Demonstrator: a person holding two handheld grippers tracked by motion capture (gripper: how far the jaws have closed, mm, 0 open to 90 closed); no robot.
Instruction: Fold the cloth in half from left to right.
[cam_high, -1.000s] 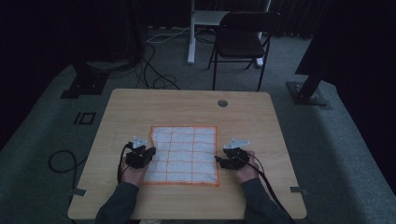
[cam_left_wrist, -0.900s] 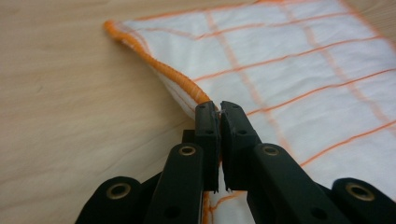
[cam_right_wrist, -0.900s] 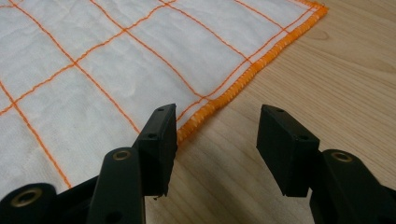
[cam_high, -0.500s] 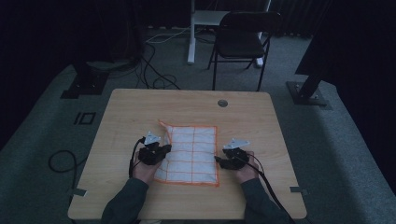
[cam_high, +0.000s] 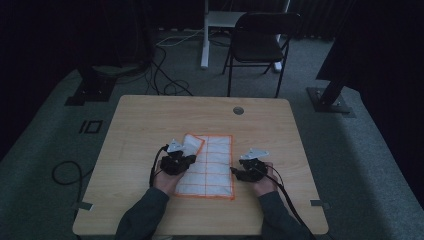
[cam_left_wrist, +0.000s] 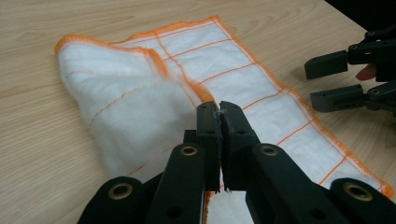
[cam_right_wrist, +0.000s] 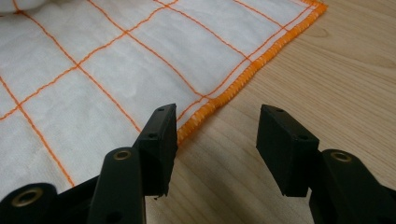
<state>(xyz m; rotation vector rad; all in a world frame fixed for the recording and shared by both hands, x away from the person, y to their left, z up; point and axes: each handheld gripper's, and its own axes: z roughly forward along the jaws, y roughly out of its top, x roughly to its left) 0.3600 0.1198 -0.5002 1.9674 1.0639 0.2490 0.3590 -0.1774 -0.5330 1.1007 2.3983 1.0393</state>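
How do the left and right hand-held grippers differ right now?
The left hand-held gripper has its jaws shut on the cloth, pinching a folded-over edge; the right hand-held gripper has its jaws open and holds nothing. The left sits over the cloth, the right beside its orange hem above bare table. Both have black jaws.

high view looks down from afar; both gripper views sit close, sharing the cloth (cam_left_wrist: 261, 88).

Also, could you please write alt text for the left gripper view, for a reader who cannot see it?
The left tool is shut on the orange edge of a white cloth with orange grid lines, folding one side over on the wooden table. The right tool waits open beside the cloth's other edge.
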